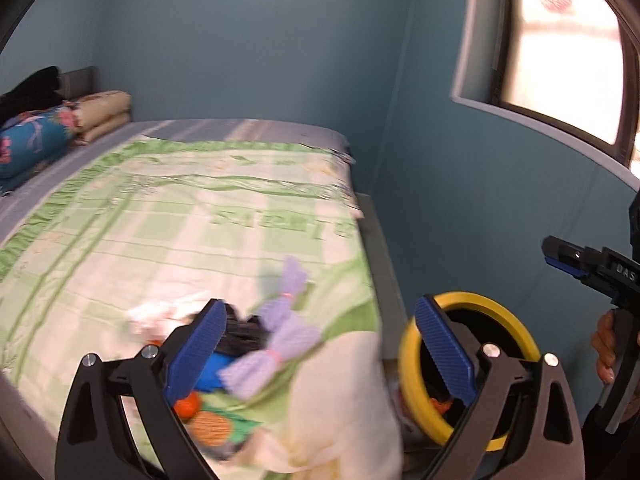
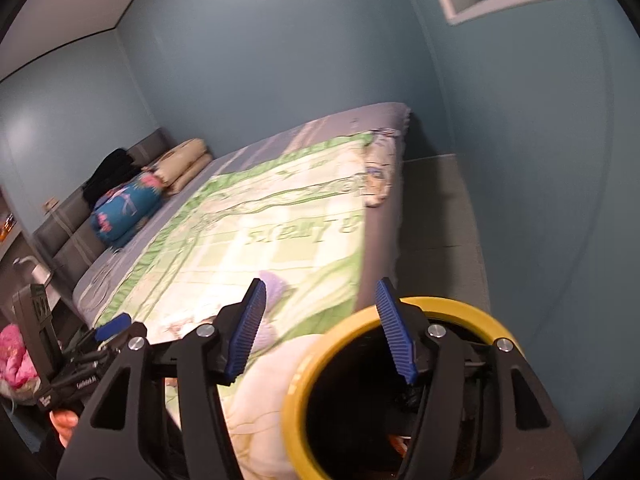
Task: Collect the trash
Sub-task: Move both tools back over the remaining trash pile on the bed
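Note:
Several bits of trash lie on the near end of the green-and-white bedspread (image 1: 180, 220): a purple mesh bundle (image 1: 280, 344), a white crumpled tissue (image 1: 160, 316), a black piece (image 1: 244, 334), a blue item (image 1: 212, 378) and orange pieces (image 1: 190, 406). My left gripper (image 1: 320, 302) hangs over them, open wide, gripping nothing. A black bin with a yellow rim (image 1: 408, 356) stands beside the bed on the right. My right gripper (image 2: 320, 282) is open and empty above the yellow rim (image 2: 296, 392), which passes under its right finger. The picture is blurred.
The bed fills the room's corner, against blue walls. Folded bedding and a blue floral pillow (image 2: 124, 208) sit at the headboard. A window (image 1: 560, 52) is on the right wall. Grey floor (image 2: 436, 220) runs between bed and wall. A pink bundle (image 2: 14, 360) lies at far left.

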